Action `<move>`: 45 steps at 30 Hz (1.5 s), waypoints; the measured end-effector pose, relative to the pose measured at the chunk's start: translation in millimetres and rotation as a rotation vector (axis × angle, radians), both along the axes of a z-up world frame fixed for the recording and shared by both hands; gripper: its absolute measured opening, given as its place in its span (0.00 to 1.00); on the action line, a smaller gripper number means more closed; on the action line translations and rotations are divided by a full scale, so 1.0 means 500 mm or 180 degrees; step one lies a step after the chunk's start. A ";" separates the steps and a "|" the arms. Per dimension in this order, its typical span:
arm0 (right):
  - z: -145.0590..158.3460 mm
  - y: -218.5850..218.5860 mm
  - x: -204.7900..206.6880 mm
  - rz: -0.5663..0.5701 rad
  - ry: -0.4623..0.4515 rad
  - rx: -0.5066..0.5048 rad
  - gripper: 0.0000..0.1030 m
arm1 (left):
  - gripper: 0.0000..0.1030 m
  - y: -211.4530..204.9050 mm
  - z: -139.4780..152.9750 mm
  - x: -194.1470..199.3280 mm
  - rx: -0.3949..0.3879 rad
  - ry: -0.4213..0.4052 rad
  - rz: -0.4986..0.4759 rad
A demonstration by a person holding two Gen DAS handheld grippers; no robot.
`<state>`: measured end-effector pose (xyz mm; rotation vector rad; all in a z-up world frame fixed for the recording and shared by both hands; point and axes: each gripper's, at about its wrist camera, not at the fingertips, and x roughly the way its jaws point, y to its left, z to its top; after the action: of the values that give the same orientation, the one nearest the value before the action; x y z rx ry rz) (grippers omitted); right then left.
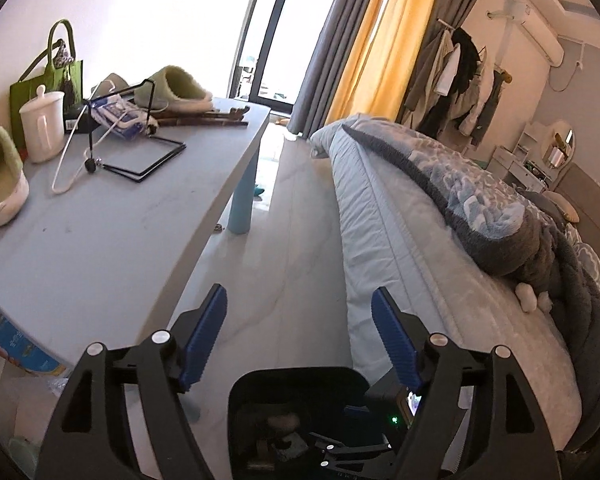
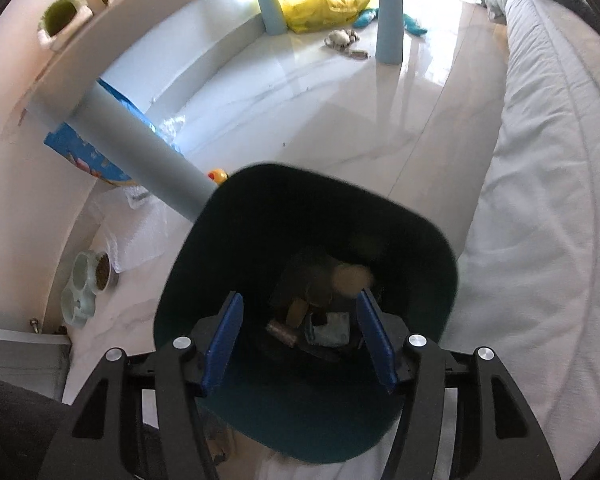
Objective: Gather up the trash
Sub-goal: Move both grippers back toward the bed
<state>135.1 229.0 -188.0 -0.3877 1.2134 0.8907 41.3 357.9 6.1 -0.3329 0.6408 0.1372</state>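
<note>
Drop step looks done: right gripper (image 2: 300, 338) hangs wide and empty over the dark round plastic trash bin (image 2: 236, 216), scraps inside. Left gripper (image 1: 298, 326) also wide, empty, low centre. Next likely calls for reaching the yellow crumpled plastic bag (image 2: 324, 8), upper centre under the desk (image 1: 112, 224).

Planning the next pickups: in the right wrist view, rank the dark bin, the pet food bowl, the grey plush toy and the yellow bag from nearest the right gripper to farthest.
From the right gripper:
1. Dark bin, directly below the fingers.
2. Pet food bowl, on the floor at left.
3. Grey plush toy, beyond, between the table legs.
4. Yellow bag, under the table, just past the toy.
</note>
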 end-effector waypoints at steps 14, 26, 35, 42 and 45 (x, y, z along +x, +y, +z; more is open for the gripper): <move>0.182 -0.143 0.045 -0.0260 -0.0507 0.0863 0.65 | 0.76 -0.088 0.034 0.036 0.0000 -0.0092 -0.0128; 0.240 -0.319 0.080 -0.0594 -0.0800 0.0934 0.65 | 0.76 -0.230 0.037 0.085 0.0043 -0.0065 -0.0460; 0.277 -0.475 0.092 -0.0916 -0.1074 0.0952 0.66 | 0.78 -0.358 0.050 0.109 0.0088 -0.0145 -0.0732; 0.277 -0.634 0.128 -0.1332 -0.1222 0.0856 0.69 | 0.79 -0.443 0.031 0.139 0.0052 -0.0217 -0.0838; 0.274 -0.709 0.153 -0.1605 -0.1288 0.0798 0.71 | 0.79 -0.488 0.019 0.163 0.0011 -0.0198 -0.0923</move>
<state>211.4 -125.7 -51.1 -0.0441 0.7601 0.4851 122.6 114.1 15.6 -0.2370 0.6204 -0.1489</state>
